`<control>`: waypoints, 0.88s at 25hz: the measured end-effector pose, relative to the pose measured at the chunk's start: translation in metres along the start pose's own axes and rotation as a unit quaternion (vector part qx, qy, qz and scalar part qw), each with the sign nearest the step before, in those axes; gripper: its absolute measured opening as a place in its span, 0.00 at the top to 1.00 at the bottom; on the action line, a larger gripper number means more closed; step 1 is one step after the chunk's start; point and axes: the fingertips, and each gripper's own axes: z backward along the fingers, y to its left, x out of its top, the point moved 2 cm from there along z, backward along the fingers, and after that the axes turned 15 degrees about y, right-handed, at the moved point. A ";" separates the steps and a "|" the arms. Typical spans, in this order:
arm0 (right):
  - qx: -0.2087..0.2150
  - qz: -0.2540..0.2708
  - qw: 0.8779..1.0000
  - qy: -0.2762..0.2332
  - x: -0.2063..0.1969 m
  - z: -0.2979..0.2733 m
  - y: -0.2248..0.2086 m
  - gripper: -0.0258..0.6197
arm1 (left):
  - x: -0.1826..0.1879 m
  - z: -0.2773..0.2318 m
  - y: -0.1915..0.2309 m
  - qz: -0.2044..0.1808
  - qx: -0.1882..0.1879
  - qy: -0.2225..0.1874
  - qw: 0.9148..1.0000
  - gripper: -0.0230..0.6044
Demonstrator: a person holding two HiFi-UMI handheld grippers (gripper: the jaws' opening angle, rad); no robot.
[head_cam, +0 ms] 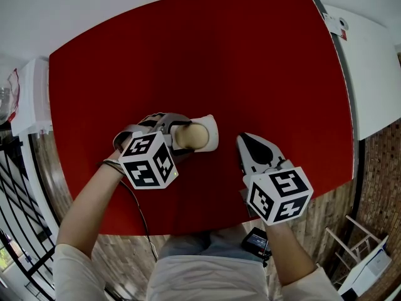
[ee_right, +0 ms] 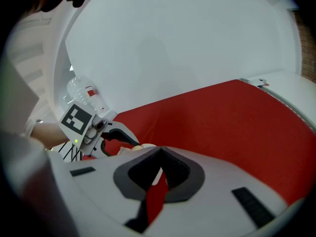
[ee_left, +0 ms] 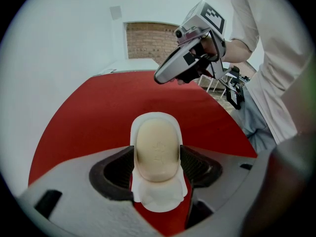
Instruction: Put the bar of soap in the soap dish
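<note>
A cream bar of soap (head_cam: 193,135) (ee_left: 157,149) lies in a white soap dish (head_cam: 213,129) (ee_left: 155,118) on the red table (head_cam: 250,68). My left gripper (head_cam: 185,137) (ee_left: 157,153) reaches down over the dish, with one dark pad at each long side of the soap. The jaws stand wide and close beside the bar, and I see no squeeze on it. My right gripper (head_cam: 243,138) (ee_right: 159,154) hovers just right of the dish, its jaws meeting in a point with nothing between them. It shows in the left gripper view as the right gripper (ee_left: 164,76) in the air behind the dish.
A white counter (head_cam: 369,74) borders the table on the right and a white unit (head_cam: 28,96) on the left. A clear plastic bottle (ee_right: 84,95) stands beyond the left gripper. The table's near edge runs just under both hands.
</note>
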 end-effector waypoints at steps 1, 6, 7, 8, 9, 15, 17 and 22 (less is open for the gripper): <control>0.000 0.000 1.000 0.000 0.000 0.000 0.000 0.95 | 0.000 0.000 0.000 0.000 -0.001 0.000 1.000 0.52; 0.002 0.002 1.000 -0.003 0.002 0.001 0.001 0.95 | -0.001 0.002 0.000 0.009 0.000 -0.002 1.000 0.51; 0.002 0.002 1.000 -0.002 0.003 0.001 0.001 0.95 | -0.001 0.003 0.000 0.012 -0.002 -0.004 1.000 0.51; 0.002 0.003 1.000 -0.002 0.003 0.001 0.001 0.95 | -0.001 0.004 0.000 0.013 -0.002 -0.004 1.000 0.51; 0.002 0.004 1.000 -0.003 0.004 0.002 0.001 0.95 | -0.001 0.005 -0.001 0.013 -0.002 -0.004 1.000 0.51; 0.005 0.005 1.000 -0.006 0.006 0.005 0.004 0.95 | -0.001 0.013 -0.001 0.010 0.010 -0.003 1.000 0.51; 0.006 0.006 1.000 -0.007 0.007 0.005 0.007 0.95 | -0.002 0.016 -0.002 0.010 0.013 -0.004 1.000 0.51; 0.007 0.008 1.000 -0.008 0.009 0.008 0.009 0.95 | 0.000 0.025 0.000 0.011 0.023 -0.004 1.000 0.57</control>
